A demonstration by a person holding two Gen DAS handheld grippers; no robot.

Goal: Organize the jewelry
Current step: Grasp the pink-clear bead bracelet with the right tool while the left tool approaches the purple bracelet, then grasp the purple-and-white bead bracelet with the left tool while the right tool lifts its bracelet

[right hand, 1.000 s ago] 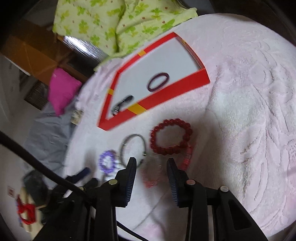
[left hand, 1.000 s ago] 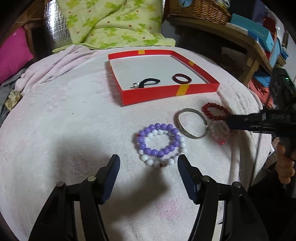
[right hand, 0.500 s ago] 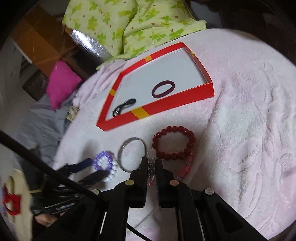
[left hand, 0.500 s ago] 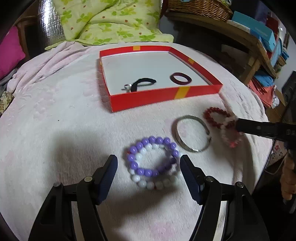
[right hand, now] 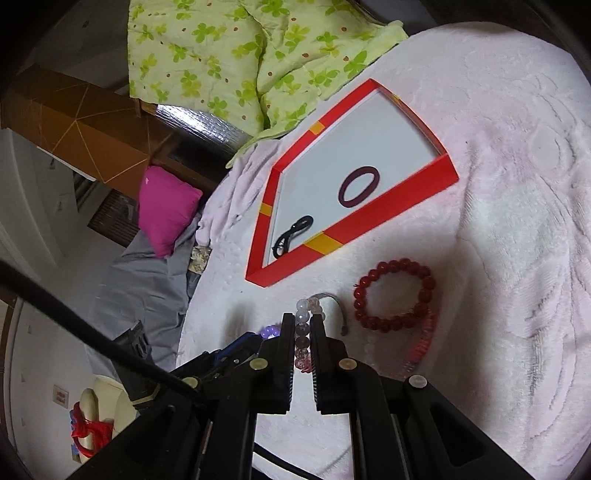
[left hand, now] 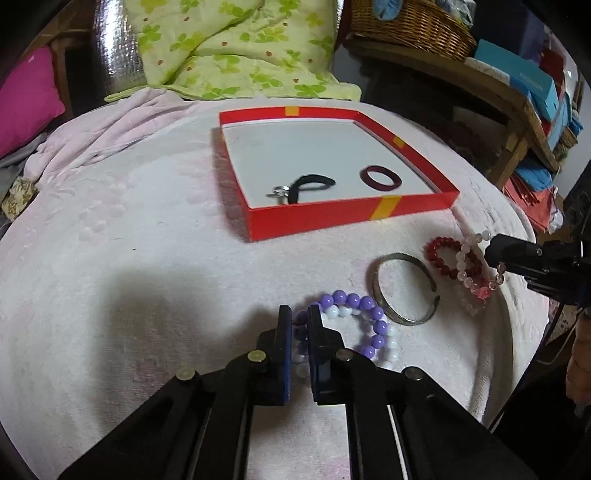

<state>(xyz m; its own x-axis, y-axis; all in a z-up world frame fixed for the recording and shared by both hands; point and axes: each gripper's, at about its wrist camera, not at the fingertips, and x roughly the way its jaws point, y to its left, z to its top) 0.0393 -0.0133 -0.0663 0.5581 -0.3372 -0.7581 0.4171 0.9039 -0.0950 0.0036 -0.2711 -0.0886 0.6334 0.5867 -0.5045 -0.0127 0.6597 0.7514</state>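
My left gripper (left hand: 299, 321) is shut on the purple and white bead bracelet (left hand: 364, 325) lying on the pink cloth. My right gripper (right hand: 303, 328) is shut on a pale pink bead bracelet (right hand: 303, 332) and lifts it off the cloth; it also shows in the left wrist view (left hand: 469, 266). A dark red bead bracelet (right hand: 393, 293) and a silver bangle (left hand: 404, 293) lie beside them. The red tray (left hand: 351, 218) holds a black hair tie (left hand: 306, 186) and a maroon ring (left hand: 380, 178).
A green floral quilt (left hand: 236, 48) lies behind the tray. A magenta cushion (right hand: 168, 208) sits to the left. A wicker basket (left hand: 410, 22) and boxes stand on a wooden shelf at the right. The table edge drops off at the right.
My left gripper moved in and closed on the purple and white bracelet. My right gripper closed on the pale pink bracelet and raised it.
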